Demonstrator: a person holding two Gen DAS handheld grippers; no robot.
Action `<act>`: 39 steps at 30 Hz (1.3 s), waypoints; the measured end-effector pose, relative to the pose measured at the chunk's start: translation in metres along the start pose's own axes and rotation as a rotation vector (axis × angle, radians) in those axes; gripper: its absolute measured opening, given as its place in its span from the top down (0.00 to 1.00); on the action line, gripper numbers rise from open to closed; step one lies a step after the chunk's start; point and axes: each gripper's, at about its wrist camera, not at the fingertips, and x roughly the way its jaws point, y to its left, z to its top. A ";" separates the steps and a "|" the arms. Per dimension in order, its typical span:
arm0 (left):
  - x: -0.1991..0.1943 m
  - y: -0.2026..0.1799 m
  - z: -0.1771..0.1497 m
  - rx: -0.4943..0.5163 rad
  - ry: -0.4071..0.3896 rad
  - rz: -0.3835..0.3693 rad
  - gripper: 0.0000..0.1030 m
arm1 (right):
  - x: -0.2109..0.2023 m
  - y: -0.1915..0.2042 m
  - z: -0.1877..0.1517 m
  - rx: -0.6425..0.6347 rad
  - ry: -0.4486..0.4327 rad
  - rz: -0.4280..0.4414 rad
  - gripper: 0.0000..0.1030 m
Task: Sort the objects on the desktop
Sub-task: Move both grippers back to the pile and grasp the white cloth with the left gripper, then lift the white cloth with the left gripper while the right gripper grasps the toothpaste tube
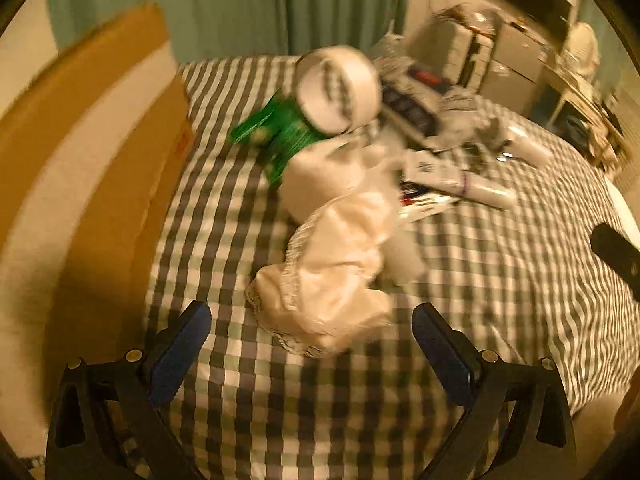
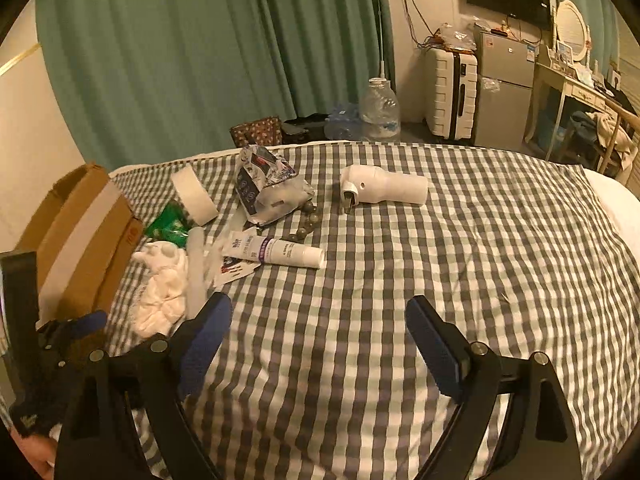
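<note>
Left wrist view: the box (image 1: 100, 152) sits left on the checked cloth (image 1: 480, 280); the white rag (image 1: 332, 280) lies just ahead of the left gripper (image 1: 312, 320), jaws apart and empty. It looks soft and light; pinch a raised fold. The right gripper (image 2: 320, 320) also gapes empty.

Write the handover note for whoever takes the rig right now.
Left tool: open, empty, just short of the crumpled white cloth.
Right tool: open, empty, over bare checked cover.
Cardboard box stands at the left edge.
Tape roll, green packet, foil bag, tube, beads and white plug device lie loose on the cover.
Nothing looks sorted yet; everything remains.
</note>
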 end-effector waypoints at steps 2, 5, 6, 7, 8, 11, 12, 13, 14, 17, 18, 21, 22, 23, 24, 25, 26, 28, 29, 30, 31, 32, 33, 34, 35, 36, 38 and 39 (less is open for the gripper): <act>0.007 0.002 0.001 0.003 0.005 0.028 0.00 | 0.012 0.002 0.002 -0.028 0.010 0.004 0.14; 0.016 0.001 0.001 0.018 0.027 0.030 0.08 | 0.031 0.007 0.007 -0.081 0.028 0.020 0.14; 0.019 0.000 0.001 0.024 0.034 0.017 0.23 | 0.037 0.008 0.009 -0.091 0.030 0.029 0.14; 0.023 0.000 0.001 0.032 0.040 0.002 0.57 | 0.044 0.009 0.011 -0.101 0.034 0.034 0.14; 0.027 -0.001 0.001 0.047 0.051 -0.005 0.63 | 0.050 0.010 0.013 -0.111 0.039 0.037 0.14; 0.021 0.001 0.002 0.038 0.009 -0.020 0.80 | 0.068 0.015 0.022 -0.142 0.052 0.071 0.14; 0.019 0.003 0.002 0.033 -0.009 -0.024 0.81 | 0.074 0.017 0.025 -0.155 0.054 0.078 0.14; 0.017 0.004 0.003 0.029 -0.023 -0.022 0.82 | 0.077 0.019 0.027 -0.164 0.050 0.082 0.14; 0.017 0.005 0.002 0.027 -0.028 -0.018 0.83 | 0.082 0.020 0.029 -0.171 0.047 0.090 0.14; 0.020 0.010 0.002 0.001 -0.024 -0.033 0.83 | 0.097 0.024 0.034 -0.187 0.057 0.125 0.14; 0.020 0.010 0.001 -0.006 -0.026 -0.036 0.83 | 0.104 0.026 0.035 -0.198 0.068 0.132 0.14; 0.022 0.010 -0.001 0.000 -0.028 -0.034 0.83 | 0.123 0.029 0.034 -0.218 0.102 0.155 0.14; 0.022 0.010 -0.001 0.003 -0.028 -0.034 0.83 | 0.129 0.030 0.033 -0.219 0.128 0.165 0.14; 0.021 0.010 -0.002 0.002 -0.033 -0.033 0.83 | 0.134 0.030 0.030 -0.223 0.152 0.162 0.14; 0.019 0.012 -0.002 0.002 -0.034 -0.037 0.83 | 0.135 0.032 0.026 -0.245 0.156 0.144 0.15; 0.020 0.012 -0.002 0.003 -0.033 -0.039 0.83 | 0.132 0.036 0.023 -0.279 0.149 0.128 0.18; 0.019 0.012 -0.002 0.005 -0.035 -0.043 0.84 | 0.130 0.039 0.021 -0.297 0.158 0.121 0.27; 0.018 0.012 -0.003 0.024 -0.040 -0.061 0.86 | 0.125 0.043 0.017 -0.329 0.175 0.097 0.47; 0.016 0.009 -0.004 0.039 -0.046 -0.061 0.86 | 0.121 0.043 0.016 -0.330 0.181 0.102 0.62; 0.013 0.007 -0.004 0.054 -0.052 -0.062 0.86 | 0.118 0.043 0.014 -0.323 0.191 0.102 0.69; 0.011 0.006 -0.005 0.065 -0.062 -0.060 0.86 | 0.114 0.043 0.012 -0.318 0.194 0.099 0.72; 0.007 0.006 -0.006 0.073 -0.071 -0.064 0.86 | 0.111 0.043 0.010 -0.317 0.198 0.098 0.75; 0.006 0.007 -0.005 0.073 -0.077 -0.065 0.86 | 0.108 0.044 0.007 -0.317 0.206 0.093 0.77; 0.002 0.009 -0.005 0.072 -0.090 -0.063 0.86 | 0.105 0.044 0.004 -0.315 0.215 0.090 0.78; 0.000 0.010 -0.005 0.067 -0.096 -0.066 0.86 | 0.101 0.044 0.002 -0.309 0.226 0.093 0.79; -0.004 0.013 -0.006 0.054 -0.105 -0.071 0.86 | 0.096 0.044 -0.001 -0.299 0.239 0.106 0.80; -0.006 0.015 -0.001 0.036 -0.114 -0.080 0.86 | 0.087 0.047 -0.008 -0.289 0.261 0.124 0.80; -0.006 0.015 0.004 0.023 -0.119 -0.084 0.86 | 0.081 0.047 -0.011 -0.290 0.270 0.135 0.80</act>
